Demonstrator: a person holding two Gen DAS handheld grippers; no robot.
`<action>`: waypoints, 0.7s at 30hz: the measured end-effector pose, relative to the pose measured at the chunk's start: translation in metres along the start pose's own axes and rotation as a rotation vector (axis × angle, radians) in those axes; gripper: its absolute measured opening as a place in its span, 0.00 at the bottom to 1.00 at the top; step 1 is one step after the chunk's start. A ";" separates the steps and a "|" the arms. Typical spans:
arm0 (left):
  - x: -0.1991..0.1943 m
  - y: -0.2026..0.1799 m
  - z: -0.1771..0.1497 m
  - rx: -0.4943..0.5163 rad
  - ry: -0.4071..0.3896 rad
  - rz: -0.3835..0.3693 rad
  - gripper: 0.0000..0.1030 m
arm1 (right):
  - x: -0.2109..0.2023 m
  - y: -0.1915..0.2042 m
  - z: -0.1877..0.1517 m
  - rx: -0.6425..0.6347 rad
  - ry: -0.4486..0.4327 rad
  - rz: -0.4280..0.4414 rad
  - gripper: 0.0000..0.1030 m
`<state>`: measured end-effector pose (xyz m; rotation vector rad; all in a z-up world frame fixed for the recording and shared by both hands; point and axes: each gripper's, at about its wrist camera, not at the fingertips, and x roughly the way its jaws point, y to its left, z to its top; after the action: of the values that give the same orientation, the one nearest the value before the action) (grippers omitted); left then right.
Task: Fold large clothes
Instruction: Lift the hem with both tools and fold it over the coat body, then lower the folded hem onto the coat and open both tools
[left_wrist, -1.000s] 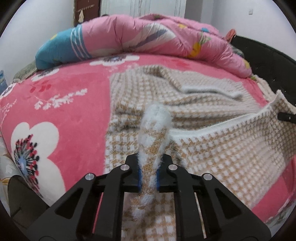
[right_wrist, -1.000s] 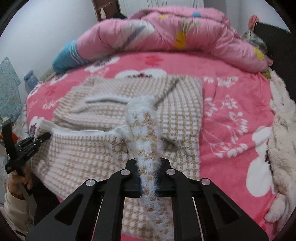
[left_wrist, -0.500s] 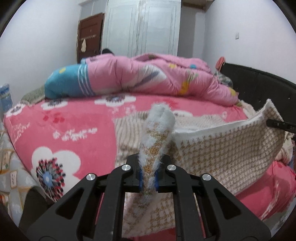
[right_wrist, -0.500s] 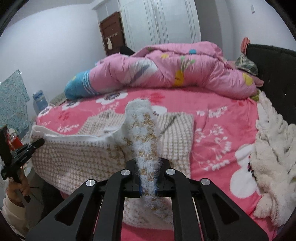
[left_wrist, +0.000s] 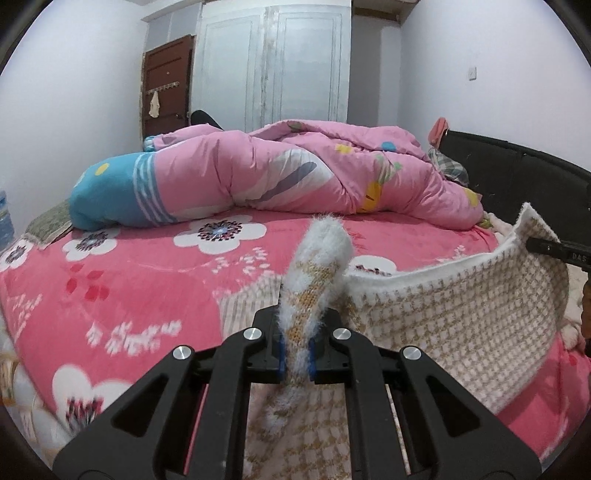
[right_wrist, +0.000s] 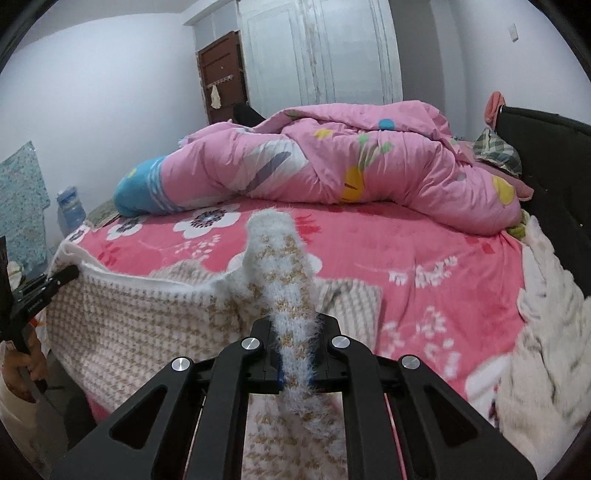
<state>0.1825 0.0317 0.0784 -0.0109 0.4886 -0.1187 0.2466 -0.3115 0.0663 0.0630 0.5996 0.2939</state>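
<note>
Both grippers, left gripper (left_wrist: 295, 354) and right gripper (right_wrist: 295, 363), clamp the houndstooth sweater's (left_wrist: 454, 325) fuzzy hem, stretching it taut above the pink bed (left_wrist: 110, 295), body trailing toward twelve o'clock, ready to fold.

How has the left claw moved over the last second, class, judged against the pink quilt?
Yes. The left claw has risen and tilted up: the pink quilt now sits lower in view, with the wardrobe visible above.
</note>
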 end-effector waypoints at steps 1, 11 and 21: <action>0.011 0.003 0.006 0.003 0.002 0.000 0.07 | 0.016 -0.005 0.011 0.011 0.007 -0.001 0.08; 0.208 0.051 0.040 -0.044 0.260 -0.053 0.08 | 0.196 -0.048 0.047 0.109 0.209 -0.057 0.08; 0.234 0.109 0.018 -0.249 0.330 -0.093 0.41 | 0.209 -0.108 0.021 0.380 0.235 0.004 0.49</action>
<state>0.4078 0.1127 -0.0195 -0.2614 0.8310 -0.1516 0.4499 -0.3534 -0.0456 0.4000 0.8834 0.1894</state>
